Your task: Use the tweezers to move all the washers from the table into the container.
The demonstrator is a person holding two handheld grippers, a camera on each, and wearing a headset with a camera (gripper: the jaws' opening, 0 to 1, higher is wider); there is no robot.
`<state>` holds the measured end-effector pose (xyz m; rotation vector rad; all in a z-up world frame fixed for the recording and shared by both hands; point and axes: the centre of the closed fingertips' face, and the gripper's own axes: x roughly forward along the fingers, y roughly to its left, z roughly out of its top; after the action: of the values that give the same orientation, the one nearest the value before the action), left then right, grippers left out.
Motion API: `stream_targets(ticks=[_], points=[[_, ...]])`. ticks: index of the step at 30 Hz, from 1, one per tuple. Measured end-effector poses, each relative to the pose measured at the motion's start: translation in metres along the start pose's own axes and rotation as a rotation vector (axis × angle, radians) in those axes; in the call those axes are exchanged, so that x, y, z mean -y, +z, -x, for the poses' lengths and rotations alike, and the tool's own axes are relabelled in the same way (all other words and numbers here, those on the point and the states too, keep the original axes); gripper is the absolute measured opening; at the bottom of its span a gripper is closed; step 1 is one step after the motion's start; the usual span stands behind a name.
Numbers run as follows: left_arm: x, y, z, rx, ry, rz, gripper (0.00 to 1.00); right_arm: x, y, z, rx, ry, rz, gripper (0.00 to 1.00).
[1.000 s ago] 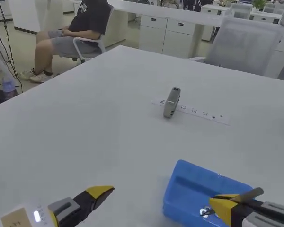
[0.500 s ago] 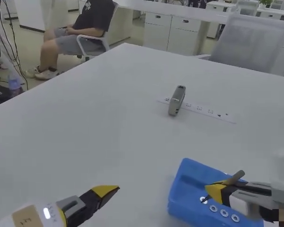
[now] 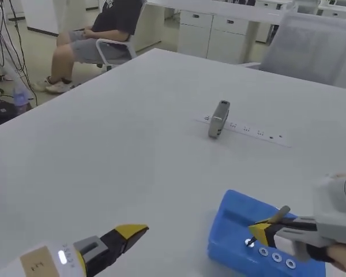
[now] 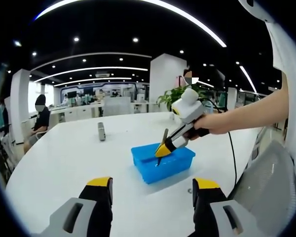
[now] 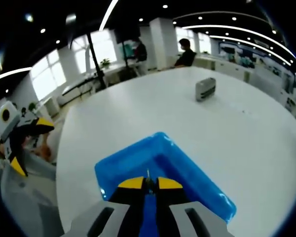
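Inside the one blue container [image 3: 233, 214] you have three washers [image 3: 276, 257] in a row; your right gripper [image 3: 259, 232] angles down beside them, clamped on the tweezers [image 3: 282, 213], your left gripper [image 4: 153, 185] hovers low, jaws apart

The tabletop [image 3: 104, 144] is showing a plain, pale grey-white all over. At the near right the container [image 3: 233, 222] is showing bright blue, and the washers [image 3: 275, 257] in it are glinting silver against that blue. The right gripper [image 3: 255, 235] is wearing yellow tips on black, with a light grey body, and the tweezers [image 3: 281, 213] are looking dull grey. The left gripper [image 4: 153, 183], at the near left, is showing the same yellow, black and grey. Farther off, a device [image 3: 218, 119] is showing mid grey on a white strip [image 3: 248, 131] speckled with small dark marks.
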<state>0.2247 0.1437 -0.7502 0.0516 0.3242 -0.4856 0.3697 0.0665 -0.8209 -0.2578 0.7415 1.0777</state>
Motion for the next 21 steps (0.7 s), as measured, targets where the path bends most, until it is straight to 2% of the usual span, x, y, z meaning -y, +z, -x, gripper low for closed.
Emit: stream_targets(ticks=[8, 16, 21], points=[[0.0, -0.001, 0.0, -0.008, 0.002, -0.004, 0.64, 0.0, 0.001, 0.003, 0.002, 0.001, 0.004, 0.04], [-0.001, -0.003, 0.0, -0.012, 0.005, -0.009, 0.63, -0.014, 0.007, 0.02, 0.002, 0.017, 0.063, 0.02], [-0.002, -0.004, 0.0, -0.022, 0.006, -0.013, 0.63, -0.027, 0.016, 0.037, 0.027, 0.033, 0.102, 0.02]])
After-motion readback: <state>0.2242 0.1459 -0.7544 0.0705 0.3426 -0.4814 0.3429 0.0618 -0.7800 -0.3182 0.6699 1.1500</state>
